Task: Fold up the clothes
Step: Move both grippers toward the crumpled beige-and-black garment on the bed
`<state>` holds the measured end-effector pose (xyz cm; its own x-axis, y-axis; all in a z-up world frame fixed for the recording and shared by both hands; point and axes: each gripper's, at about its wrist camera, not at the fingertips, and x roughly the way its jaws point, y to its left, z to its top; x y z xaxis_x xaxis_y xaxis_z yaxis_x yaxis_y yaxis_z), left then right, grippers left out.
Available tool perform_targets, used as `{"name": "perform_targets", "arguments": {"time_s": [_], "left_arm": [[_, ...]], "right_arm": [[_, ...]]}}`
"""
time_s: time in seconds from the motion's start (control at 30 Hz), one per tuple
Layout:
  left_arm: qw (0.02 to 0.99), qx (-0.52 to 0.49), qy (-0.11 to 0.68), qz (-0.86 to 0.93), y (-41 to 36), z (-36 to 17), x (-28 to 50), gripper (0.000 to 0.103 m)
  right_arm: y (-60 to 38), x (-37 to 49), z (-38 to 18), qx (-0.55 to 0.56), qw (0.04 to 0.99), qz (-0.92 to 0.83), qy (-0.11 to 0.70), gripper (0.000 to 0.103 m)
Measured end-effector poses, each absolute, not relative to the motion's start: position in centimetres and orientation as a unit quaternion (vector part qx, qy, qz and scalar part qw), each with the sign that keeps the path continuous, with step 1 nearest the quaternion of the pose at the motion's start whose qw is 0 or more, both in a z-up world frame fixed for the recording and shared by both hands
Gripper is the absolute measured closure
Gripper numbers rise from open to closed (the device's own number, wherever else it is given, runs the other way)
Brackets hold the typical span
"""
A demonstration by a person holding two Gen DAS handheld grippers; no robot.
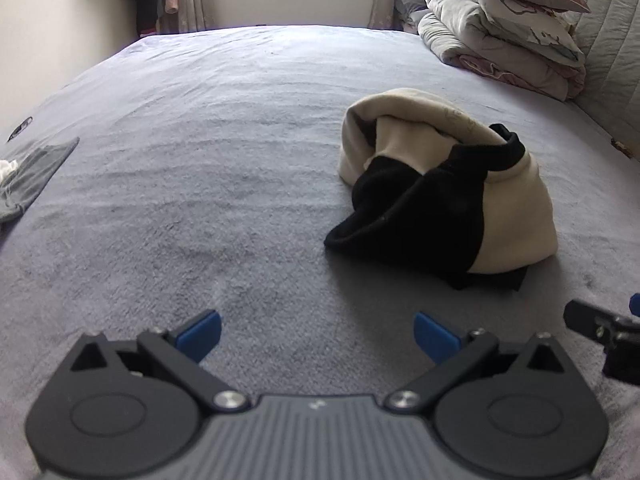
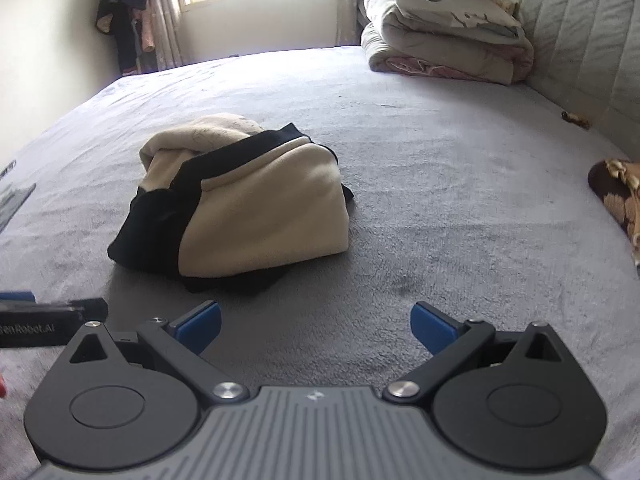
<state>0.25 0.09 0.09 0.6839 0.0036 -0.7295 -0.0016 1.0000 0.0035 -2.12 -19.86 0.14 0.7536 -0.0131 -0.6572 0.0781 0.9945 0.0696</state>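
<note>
In the left wrist view, we see our left hand-held gripper spread wide with nothing between its blue fingertips, low over the grey bed. A cream and black garment lies bundled on the bed, ahead and to the right, apart from the gripper. A stack of bedding sits far right, and a grey cloth lies at the left edge.

In the right wrist view, our right hand-held gripper is also wide open and empty. The garment lies ahead and to the left, near the fingertips but not touching. A brown patterned fabric lies at the right edge.
</note>
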Motion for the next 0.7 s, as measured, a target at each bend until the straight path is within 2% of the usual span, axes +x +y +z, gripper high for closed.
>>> {"name": "perform_targets", "arguments": {"time_s": [0.13, 0.27, 0.5, 0.7], "left_arm": [[0.914, -0.009, 0.406, 0.005, 0.3, 0.3, 0.8, 0.000], [0.911, -0.014, 0.411, 0.002, 1.0, 0.4, 1.0, 0.000], [0.892, -0.021, 0.451, -0.026, 1.6, -0.3, 1.9, 0.000], [0.891, -0.033, 0.451, -0.037, 1.8, -0.3, 1.9, 0.000]], "right_arm": [[-20.3, -2.2, 0.0, 0.072, 0.932, -0.022, 0.353, 0.000], [-19.2, -1.8, -0.3, 0.039, 0.928, -0.028, 0.369, 0.000], [-19.2, -1.5, -1.1, 0.030, 0.925, -0.025, 0.377, 0.000], [-19.5, -1.4, -1.2, 0.032, 0.922, -0.027, 0.384, 0.000]]}}
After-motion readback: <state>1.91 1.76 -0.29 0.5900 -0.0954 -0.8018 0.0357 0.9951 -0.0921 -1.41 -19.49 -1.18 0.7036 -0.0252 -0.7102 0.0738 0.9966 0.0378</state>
